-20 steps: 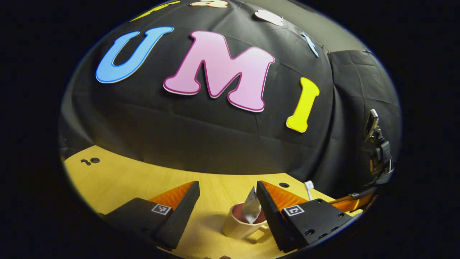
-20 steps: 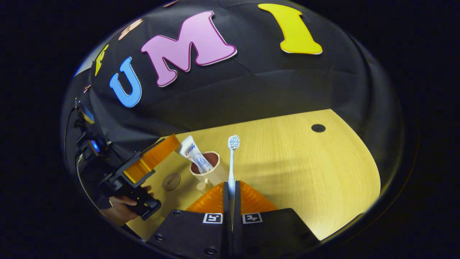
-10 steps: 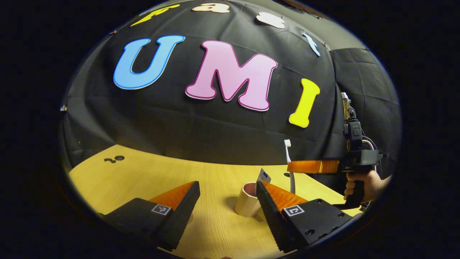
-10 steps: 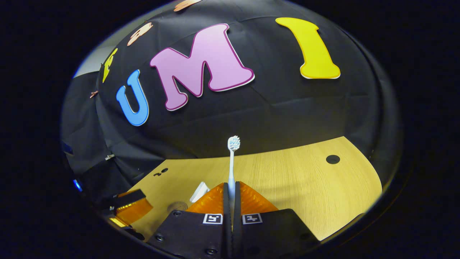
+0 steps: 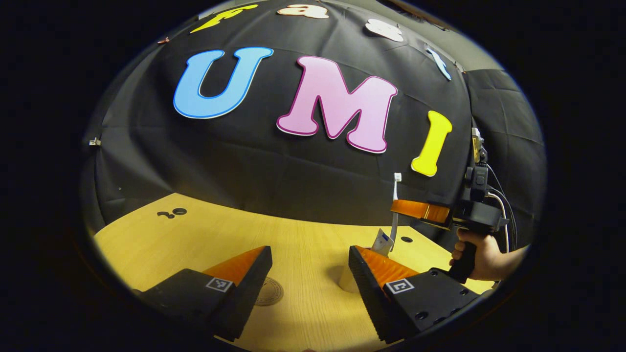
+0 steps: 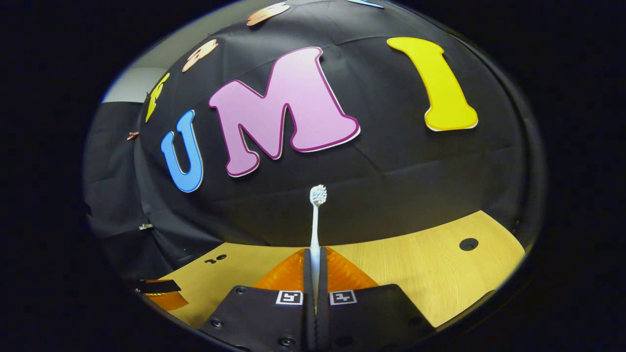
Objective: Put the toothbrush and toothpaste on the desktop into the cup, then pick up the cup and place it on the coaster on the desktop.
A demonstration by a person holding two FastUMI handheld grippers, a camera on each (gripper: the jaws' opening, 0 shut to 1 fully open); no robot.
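Observation:
In the right gripper view my right gripper (image 6: 315, 252) is shut on the handle of a white toothbrush (image 6: 316, 215), bristles up. In the left gripper view the same right gripper (image 5: 398, 209) holds the toothbrush (image 5: 396, 182) upright above the beige cup (image 5: 345, 281). The cup stands mostly hidden behind my left gripper's right finger. The toothpaste tube (image 5: 383, 242) sticks out of the cup. My left gripper (image 5: 308, 254) is open and holds nothing. A round wooden coaster (image 5: 269, 292) lies on the desktop between its fingers, left of the cup.
The wooden desktop (image 5: 205, 239) has small cable holes at the far left (image 5: 179, 211) and behind the cup (image 5: 406, 239). A hand (image 5: 481, 256) grips the right gripper's handle. Black cloth walls stand close behind the desk. Another hole (image 6: 468, 243) sits at the right.
The left gripper has backed away from the cup, bringing the coaster into view. The right gripper has risen and tilted up with the toothbrush, so the cup dropped below its view.

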